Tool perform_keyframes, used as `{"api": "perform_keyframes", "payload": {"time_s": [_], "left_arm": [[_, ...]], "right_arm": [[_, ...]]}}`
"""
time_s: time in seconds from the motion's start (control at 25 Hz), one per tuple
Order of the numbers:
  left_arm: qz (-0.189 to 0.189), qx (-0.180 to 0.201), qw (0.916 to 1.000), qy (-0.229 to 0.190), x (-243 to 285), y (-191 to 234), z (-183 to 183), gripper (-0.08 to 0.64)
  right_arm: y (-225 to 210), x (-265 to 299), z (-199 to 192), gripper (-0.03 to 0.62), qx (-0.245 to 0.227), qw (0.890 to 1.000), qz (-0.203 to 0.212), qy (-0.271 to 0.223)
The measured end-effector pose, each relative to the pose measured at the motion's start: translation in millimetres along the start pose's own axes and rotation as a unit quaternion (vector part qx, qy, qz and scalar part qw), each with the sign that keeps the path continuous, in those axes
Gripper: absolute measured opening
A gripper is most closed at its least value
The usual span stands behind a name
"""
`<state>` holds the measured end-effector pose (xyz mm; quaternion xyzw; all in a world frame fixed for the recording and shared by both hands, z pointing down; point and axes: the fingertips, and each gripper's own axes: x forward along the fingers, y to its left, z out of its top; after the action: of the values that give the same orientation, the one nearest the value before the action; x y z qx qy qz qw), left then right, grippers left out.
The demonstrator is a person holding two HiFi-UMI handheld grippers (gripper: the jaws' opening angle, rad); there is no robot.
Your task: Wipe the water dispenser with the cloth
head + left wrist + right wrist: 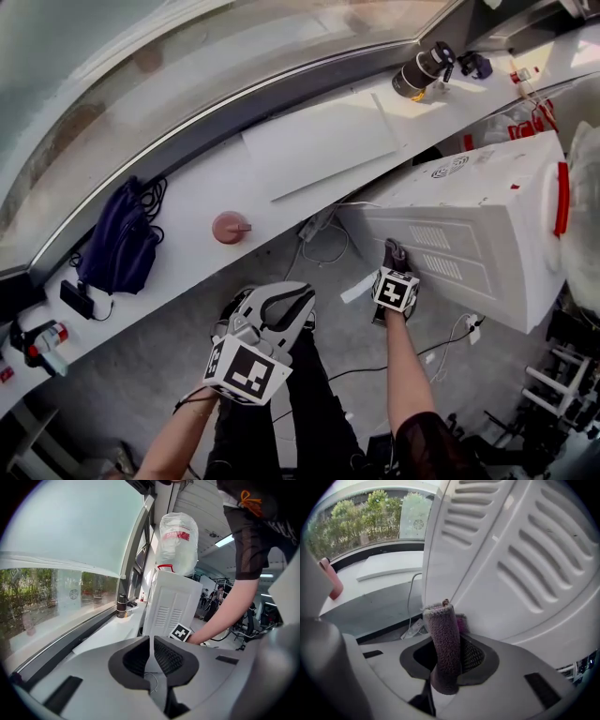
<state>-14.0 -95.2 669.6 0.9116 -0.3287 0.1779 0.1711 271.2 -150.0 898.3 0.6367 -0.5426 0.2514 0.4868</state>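
Observation:
The white water dispenser (487, 225) stands at the right, its vented back panel (520, 559) facing me. My right gripper (393, 258) is shut on a folded purple-grey cloth (444, 641). The cloth's (394, 250) top end presses against the panel beside the louvres. In the right gripper view the cloth hides the fingertips of that gripper (450, 634). My left gripper (281, 298) hangs lower left, away from the dispenser, over the floor. Its jaws stand together with nothing between them (151, 643). A large clear water bottle (178, 538) sits on top of the dispenser.
A white window ledge (187, 202) runs behind, carrying a pink bottle (229, 227), a dark blue bag (122, 246), a white board (319, 145) and a black flask (422, 70). A power strip and cables (317, 230) lie by the dispenser's base.

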Motion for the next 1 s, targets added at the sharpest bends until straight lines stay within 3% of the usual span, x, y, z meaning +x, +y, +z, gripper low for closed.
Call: {"api": "perform_keyframes", "payload": {"time_s": [0.16, 0.56, 0.8, 1.0], "left_arm": [[-0.014, 0.016, 0.9998, -0.004, -4.4, -9.1, 19.5, 0.037], [-0.055, 0.057, 0.9962, -0.037, -8.6, -40.2, 97.3, 0.037], [-0.083, 0.071, 0.9928, -0.05, -4.6, -69.3, 126.4, 0.037], [-0.104, 0.075, 0.9903, -0.053, 0.1, -93.7, 135.1, 0.037]], "right_arm": [[-11.6, -56.7, 17.8, 0.106, -0.01, 0.998, 0.022, -0.052], [-68.1, -260.7, 74.2, 0.106, -0.016, 0.985, 0.049, -0.165], [-115.5, -359.2, 113.8, 0.106, -0.092, 0.969, 0.0, -0.229], [-156.3, -390.8, 128.5, 0.106, -0.123, 0.959, -0.046, -0.25]]}}
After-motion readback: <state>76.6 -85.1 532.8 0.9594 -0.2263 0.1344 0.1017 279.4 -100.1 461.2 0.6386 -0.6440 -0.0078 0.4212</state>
